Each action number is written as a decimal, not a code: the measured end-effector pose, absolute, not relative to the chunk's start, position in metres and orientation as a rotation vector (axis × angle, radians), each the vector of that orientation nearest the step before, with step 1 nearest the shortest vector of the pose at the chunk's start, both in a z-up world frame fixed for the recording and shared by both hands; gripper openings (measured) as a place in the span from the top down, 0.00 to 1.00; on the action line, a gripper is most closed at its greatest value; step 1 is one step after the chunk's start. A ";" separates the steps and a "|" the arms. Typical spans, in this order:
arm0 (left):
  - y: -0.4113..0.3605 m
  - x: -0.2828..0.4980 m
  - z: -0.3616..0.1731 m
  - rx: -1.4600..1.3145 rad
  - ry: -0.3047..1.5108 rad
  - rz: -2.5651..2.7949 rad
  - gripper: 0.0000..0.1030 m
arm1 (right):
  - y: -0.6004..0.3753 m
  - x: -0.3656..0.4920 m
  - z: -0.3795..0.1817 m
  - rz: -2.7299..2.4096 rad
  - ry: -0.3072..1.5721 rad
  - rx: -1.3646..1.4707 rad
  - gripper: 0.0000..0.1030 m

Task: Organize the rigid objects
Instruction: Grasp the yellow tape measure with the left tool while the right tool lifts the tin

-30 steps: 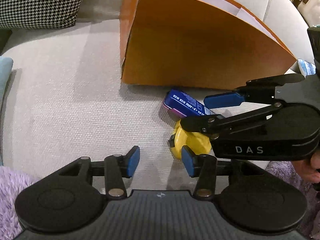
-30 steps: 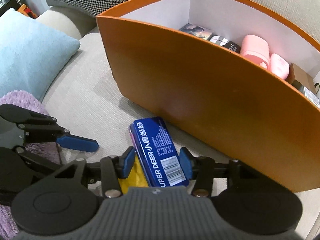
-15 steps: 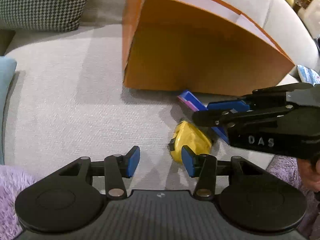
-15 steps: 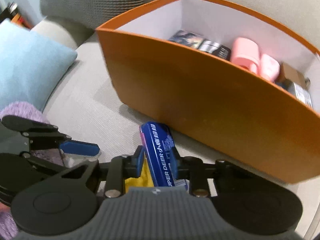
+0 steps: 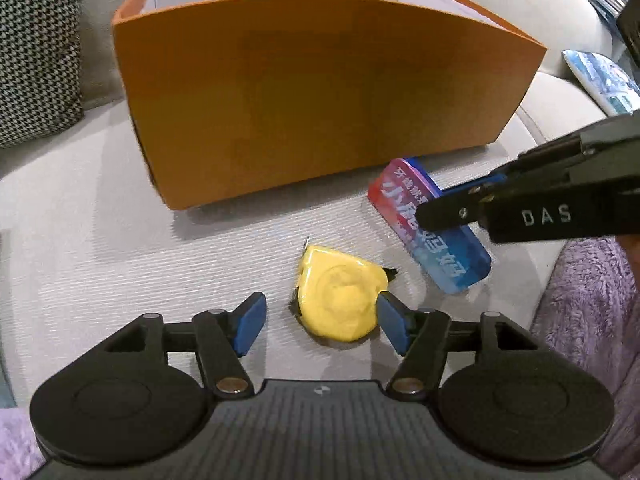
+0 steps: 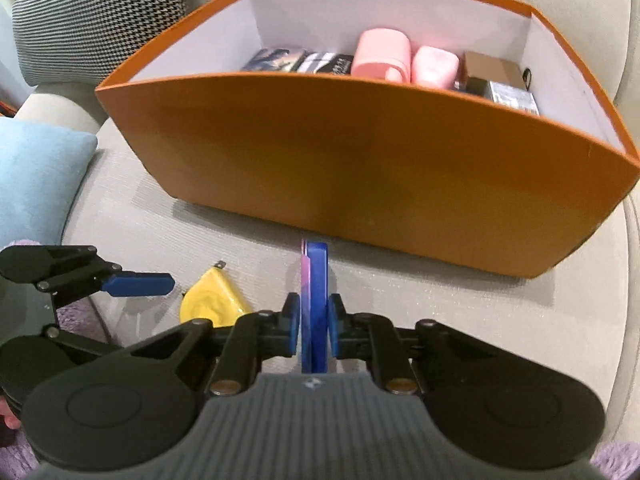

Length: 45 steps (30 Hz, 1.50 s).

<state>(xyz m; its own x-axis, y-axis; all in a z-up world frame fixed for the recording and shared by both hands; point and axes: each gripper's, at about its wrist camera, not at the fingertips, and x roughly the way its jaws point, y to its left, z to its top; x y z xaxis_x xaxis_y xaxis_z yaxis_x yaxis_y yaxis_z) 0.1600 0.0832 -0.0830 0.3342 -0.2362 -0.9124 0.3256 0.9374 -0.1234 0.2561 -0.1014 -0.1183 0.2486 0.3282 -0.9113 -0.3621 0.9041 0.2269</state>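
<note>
Right wrist view: right tongs (image 6: 314, 330) clamp the blue tin (image 6: 315, 304) edge-up at frame centre, below the orange box (image 6: 360, 168). Left tongs (image 5: 320, 322) gape around the yellow tape (image 5: 340, 300), lower centre.

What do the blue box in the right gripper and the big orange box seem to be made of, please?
Blue box: probably thin painted metal or plastic; glossy printed face, rounded corners, holds flat in the right gripper. Orange box: likely cardboard; matte, thin walls, white inside.
</note>
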 end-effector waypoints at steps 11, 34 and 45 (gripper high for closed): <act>0.067 0.169 -0.093 0.165 1.168 -0.398 0.22 | -0.100 0.262 -0.125 0.506 1.225 -0.021 0.81; 0.059 0.166 -0.024 0.073 1.034 -0.381 0.41 | -0.137 0.249 -0.066 0.509 1.157 0.058 0.87; 0.060 0.196 0.068 -0.008 0.871 -0.414 0.41 | -0.181 0.293 0.035 0.435 0.972 0.143 0.87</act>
<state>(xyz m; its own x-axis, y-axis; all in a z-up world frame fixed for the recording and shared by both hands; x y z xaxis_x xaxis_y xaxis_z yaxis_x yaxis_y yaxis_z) 0.1962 0.0597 0.0676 0.5700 -0.3560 -0.7405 0.3493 0.9207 -0.1738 0.2926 -0.1811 0.0355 0.4853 0.4189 -0.7674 -0.2928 0.9049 0.3088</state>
